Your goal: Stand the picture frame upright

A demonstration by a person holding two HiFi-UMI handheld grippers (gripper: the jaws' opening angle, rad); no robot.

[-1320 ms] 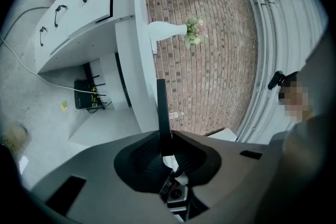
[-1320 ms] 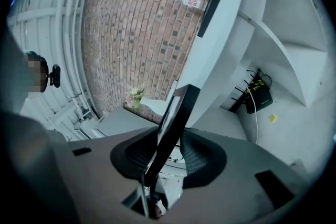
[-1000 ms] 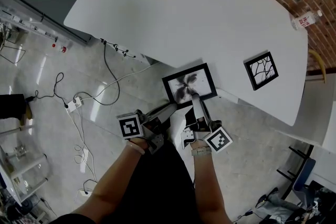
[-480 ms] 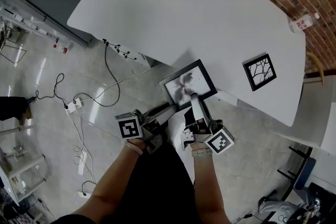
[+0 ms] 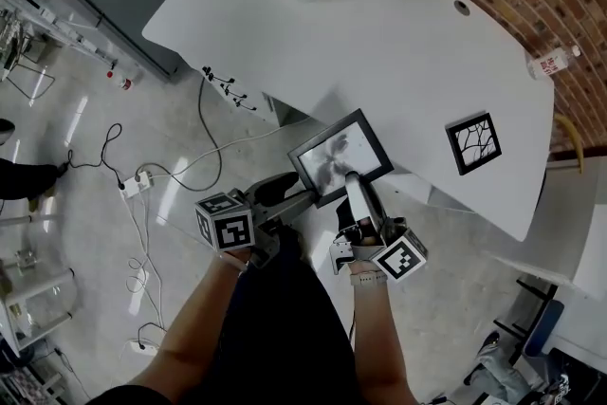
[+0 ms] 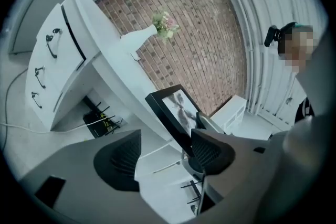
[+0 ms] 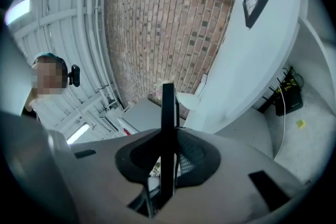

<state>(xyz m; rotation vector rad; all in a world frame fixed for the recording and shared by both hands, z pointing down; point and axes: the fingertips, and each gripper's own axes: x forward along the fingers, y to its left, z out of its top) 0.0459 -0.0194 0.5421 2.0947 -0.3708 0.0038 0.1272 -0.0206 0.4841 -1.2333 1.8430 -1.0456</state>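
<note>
Right gripper (image 5: 353,182): clamped on the bottom edge of the picture frame (image 5: 340,155); its jaws have just been squeezed tighter on it.
Left gripper (image 5: 287,194): its jaws have just been opened wide; nothing is pinched, and the frame's corner is seen just beside its right pad.
Where the frame is: straight ahead of the right gripper, held at the near edge of the white table (image 5: 408,43), tilted with the glass facing up.
Long side: the thin edge is seen running straight up between the right pads.
Next move, as judged: the top should be tipped up and away, then the frame set down on the table ahead.
Look and feel: frame flat and thin, black rim, shiny glass; pads dark and ribbed; table smooth.
</note>
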